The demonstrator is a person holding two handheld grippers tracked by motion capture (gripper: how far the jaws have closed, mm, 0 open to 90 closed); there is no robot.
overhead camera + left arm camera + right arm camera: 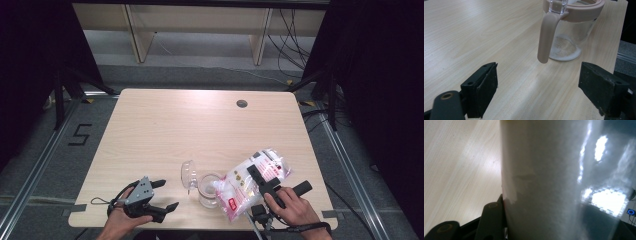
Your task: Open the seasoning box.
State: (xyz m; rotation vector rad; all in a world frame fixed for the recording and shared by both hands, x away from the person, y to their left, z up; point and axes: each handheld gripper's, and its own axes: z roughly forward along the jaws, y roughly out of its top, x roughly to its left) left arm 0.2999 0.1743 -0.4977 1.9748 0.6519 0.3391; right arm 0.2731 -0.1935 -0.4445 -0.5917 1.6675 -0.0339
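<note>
Clear jar point(570, 42) with dusty-pink rim and handle; white bag point(248, 182) with red label; pale wood-grain table point(175, 130).

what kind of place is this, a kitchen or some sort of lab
Most likely a lab or recording studio, not a kitchen: a lone wooden table stands on a grey floor with metal rails, black curtains on both sides, and loose cables behind.
</note>
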